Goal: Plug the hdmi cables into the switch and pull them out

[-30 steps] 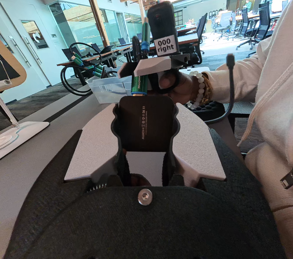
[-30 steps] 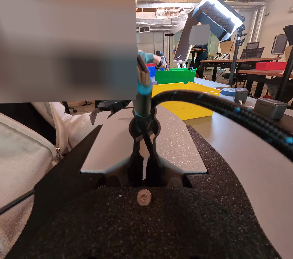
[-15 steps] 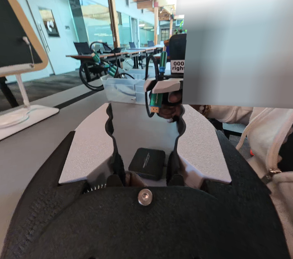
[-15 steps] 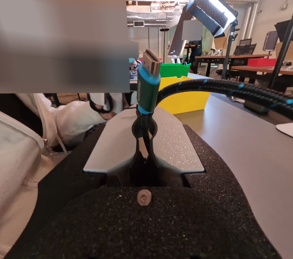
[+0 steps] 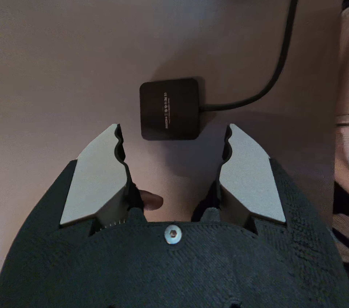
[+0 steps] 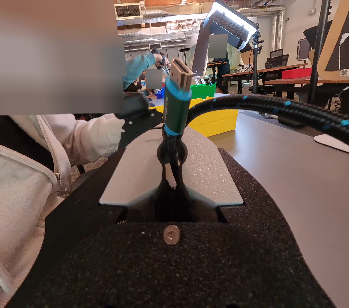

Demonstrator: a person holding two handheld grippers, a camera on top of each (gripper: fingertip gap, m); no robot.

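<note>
- Looking down through the left wrist view, I see my left gripper (image 5: 172, 145) with its jaws spread wide and nothing between them, hanging above the table (image 5: 66, 44).
- One black switch (image 5: 169, 109) lies flat on that table just beyond the fingertips, with one thin black lead (image 5: 279, 65) running off its right edge. No plug is seated in it, as far as this angle shows.
- My right gripper (image 6: 171, 145) is clamped on the braided cable (image 6: 264, 106) just below its plug (image 6: 177, 102), which stands up tilted with the gold end free in the air.
- I count one plug and one braided cable in view, one switch, two grippers.
- Farther off in the right wrist view: one yellow bin (image 6: 213, 119), one green bin (image 6: 203, 89), one lamp panel (image 6: 230, 27) on a stand.
- I judge this to be between plugging rounds: the plug is out and the switch unheld.
- The next move likely calls for my left jaws to close across the switch's sides to steady it, then for me to bring the plug level with a port. I cannot see the ports from here, so the alignment needs care.
</note>
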